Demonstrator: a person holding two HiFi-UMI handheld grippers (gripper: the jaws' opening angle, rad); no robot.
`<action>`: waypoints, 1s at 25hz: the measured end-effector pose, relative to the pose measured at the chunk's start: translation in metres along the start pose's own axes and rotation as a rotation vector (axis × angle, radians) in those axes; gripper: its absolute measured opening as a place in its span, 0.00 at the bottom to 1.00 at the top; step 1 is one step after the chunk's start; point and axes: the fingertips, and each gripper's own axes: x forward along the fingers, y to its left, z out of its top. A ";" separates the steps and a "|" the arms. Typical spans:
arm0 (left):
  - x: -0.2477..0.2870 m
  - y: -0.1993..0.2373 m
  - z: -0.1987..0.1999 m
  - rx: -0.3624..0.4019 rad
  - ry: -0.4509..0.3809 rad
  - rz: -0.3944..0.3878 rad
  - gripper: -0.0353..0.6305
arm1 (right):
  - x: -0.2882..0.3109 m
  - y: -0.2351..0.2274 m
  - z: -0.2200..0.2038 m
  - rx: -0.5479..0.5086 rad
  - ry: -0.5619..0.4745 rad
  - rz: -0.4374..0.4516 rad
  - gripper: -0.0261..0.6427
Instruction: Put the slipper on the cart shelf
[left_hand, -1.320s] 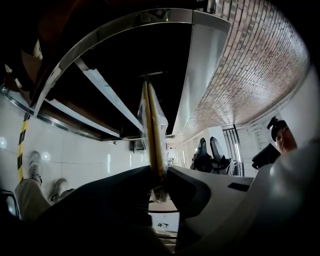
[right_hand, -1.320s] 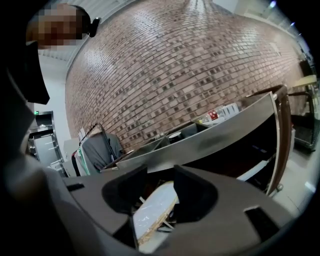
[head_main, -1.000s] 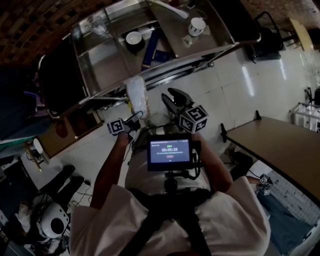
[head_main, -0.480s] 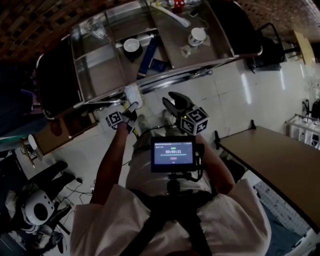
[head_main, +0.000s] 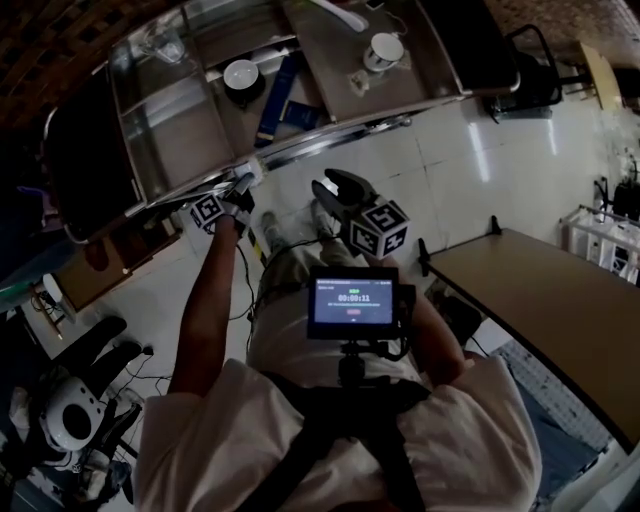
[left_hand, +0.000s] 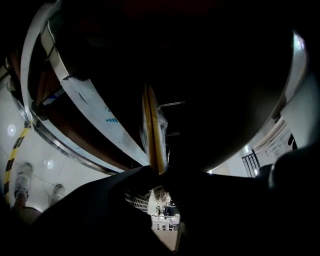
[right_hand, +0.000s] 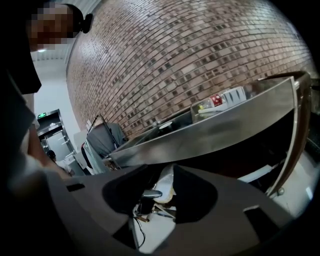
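Note:
The slipper (left_hand: 152, 127) is pale with a yellowish sole and sits in clear wrap; in the left gripper view I see it edge-on, standing up from the jaws. My left gripper (left_hand: 160, 172) is shut on its near end. In the head view the left gripper (head_main: 238, 190) is at the front rail of the steel cart (head_main: 330, 135), and only a white bit of the slipper (head_main: 246, 177) shows under the rail. The right gripper (head_main: 333, 188) hangs open and empty to the right, short of the cart. In the right gripper view, the slipper (right_hand: 165, 186) shows through the open right gripper (right_hand: 165, 192).
The cart's top holds a bowl (head_main: 240, 73), a cup (head_main: 381, 50), a blue box (head_main: 273, 97) and a glass jug (head_main: 160, 45). A wooden table (head_main: 545, 300) stands at the right. A helmet (head_main: 70, 420) and cables lie on the floor at the left.
My left gripper has carried the slipper up the picture to the cart's front rail, and most of the slipper is now hidden beneath it. The right gripper has drifted a little towards the cart.

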 end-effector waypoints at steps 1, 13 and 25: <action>0.002 0.001 0.002 0.003 0.005 0.012 0.15 | 0.000 0.000 0.000 0.003 0.000 -0.003 0.29; 0.031 0.016 0.020 -0.010 -0.001 0.038 0.15 | -0.005 -0.013 -0.023 0.038 0.013 -0.056 0.28; 0.035 0.022 0.041 0.003 -0.113 0.033 0.45 | -0.011 -0.007 -0.045 0.051 0.027 -0.063 0.28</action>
